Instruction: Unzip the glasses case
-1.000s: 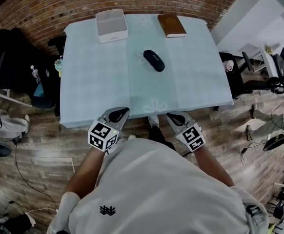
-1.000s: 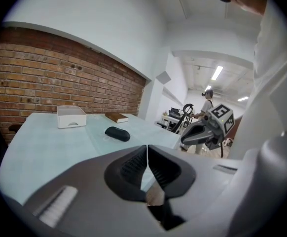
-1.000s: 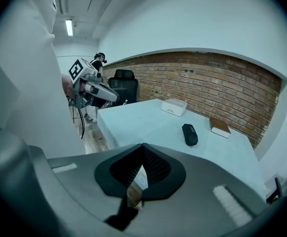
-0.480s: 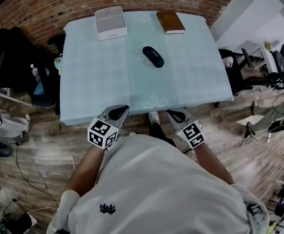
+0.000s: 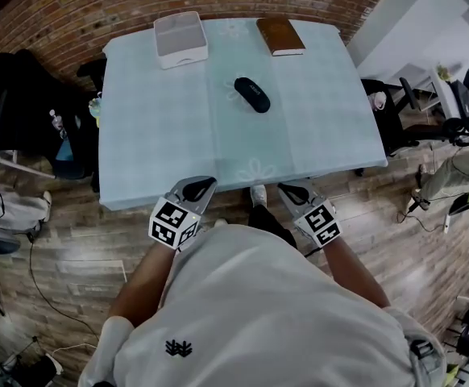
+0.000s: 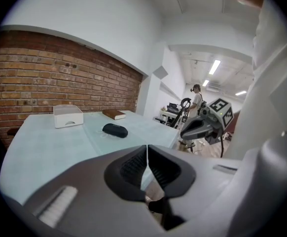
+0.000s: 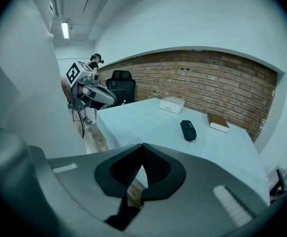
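Black glasses case (image 5: pixel 252 94) lies well beyond closed left claw (image 6: pixel 147 151) and apparently closed right claw (image 7: pixel 143 149).

A pale tablecloth (image 5: pixel 162 135) is lying smooth, faintly creased along its folds. The glasses case (image 5: pixel 252 94) is looking dark and matt, while the box (image 5: pixel 180 39) is showing smooth white plastic. A rough brick wall (image 5: pixel 73 10) is meeting a grained wood-plank floor (image 5: pixel 73 248).

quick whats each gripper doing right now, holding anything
left gripper: closed, holding nothing.
right gripper: closed, holding nothing.
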{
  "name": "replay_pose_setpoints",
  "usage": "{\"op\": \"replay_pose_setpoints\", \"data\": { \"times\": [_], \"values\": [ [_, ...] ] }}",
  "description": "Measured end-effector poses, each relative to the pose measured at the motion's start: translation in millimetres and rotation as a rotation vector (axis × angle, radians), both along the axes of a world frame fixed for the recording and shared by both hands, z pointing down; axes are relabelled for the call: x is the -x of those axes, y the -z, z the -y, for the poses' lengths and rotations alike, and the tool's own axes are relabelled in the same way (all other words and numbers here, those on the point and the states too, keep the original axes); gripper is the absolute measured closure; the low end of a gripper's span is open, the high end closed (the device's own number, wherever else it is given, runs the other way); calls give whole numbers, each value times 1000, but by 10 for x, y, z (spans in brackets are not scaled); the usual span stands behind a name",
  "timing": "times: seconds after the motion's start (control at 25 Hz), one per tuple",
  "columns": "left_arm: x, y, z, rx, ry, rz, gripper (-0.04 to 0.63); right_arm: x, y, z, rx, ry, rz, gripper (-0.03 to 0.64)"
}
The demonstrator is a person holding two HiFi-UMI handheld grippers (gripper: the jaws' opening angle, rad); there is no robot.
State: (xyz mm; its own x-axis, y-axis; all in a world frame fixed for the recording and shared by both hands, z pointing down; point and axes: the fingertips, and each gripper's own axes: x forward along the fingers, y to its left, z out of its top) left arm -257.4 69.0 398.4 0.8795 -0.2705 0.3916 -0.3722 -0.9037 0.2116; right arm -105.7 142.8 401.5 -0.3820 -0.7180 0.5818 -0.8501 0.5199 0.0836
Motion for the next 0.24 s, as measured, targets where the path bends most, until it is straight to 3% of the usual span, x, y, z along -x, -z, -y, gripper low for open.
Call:
{"op": "replay_pose_setpoints", "data": {
  "times": [0.24],
  "values": [
    [-35, -101, 98, 12, 19, 28, 535, -142, -73, 133, 11, -1, 18, 617]
  ]
}}
